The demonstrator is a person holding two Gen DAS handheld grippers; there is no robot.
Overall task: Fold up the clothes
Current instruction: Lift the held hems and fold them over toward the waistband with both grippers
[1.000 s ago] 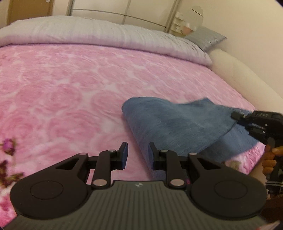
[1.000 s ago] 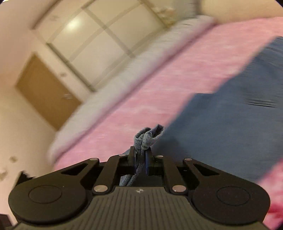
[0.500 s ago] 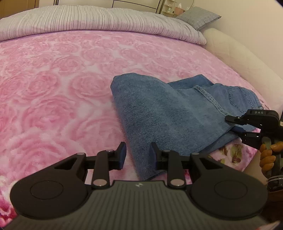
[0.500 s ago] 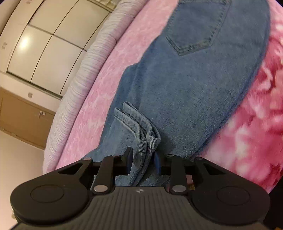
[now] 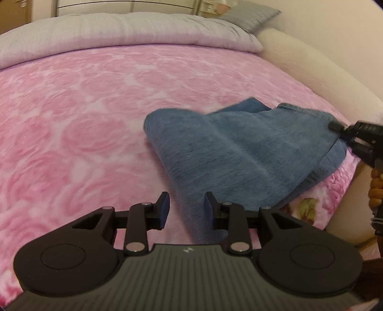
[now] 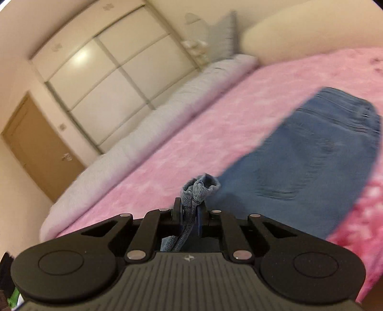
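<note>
- The bed (image 5: pixel 71 124), spread with a pink rose-patterned blanket (image 6: pixel 191 134), fills the space ahead of both grippers.
- A rolled grey duvet (image 5: pixel 134 33) lies along the bed's far edge, well beyond the left gripper, with a grey pillow (image 5: pixel 251 16) at its right end.
- A cream padded headboard (image 5: pixel 318 69) curves along the bed to the right of the left gripper.
- The jeans (image 5: pixel 239 153), blue denim and partly folded, lie on the blanket just ahead and to the right of the left gripper; their near edge runs down between its fingers.
- The left gripper (image 5: pixel 186 210) hangs over that edge with its fingers a little apart, and the pads do not press on the cloth.
- The right gripper (image 6: pixel 189 213) is clamped on a bunched fold of the jeans (image 6: pixel 299 162), the jaws closing, with denim sticking up past the fingertips.
- From the left wrist view the right gripper (image 5: pixel 335 125) holds the jeans' right-hand corner, lifted off the blanket.
- A hand (image 5: pixel 375 189) grips its handle below.
</note>
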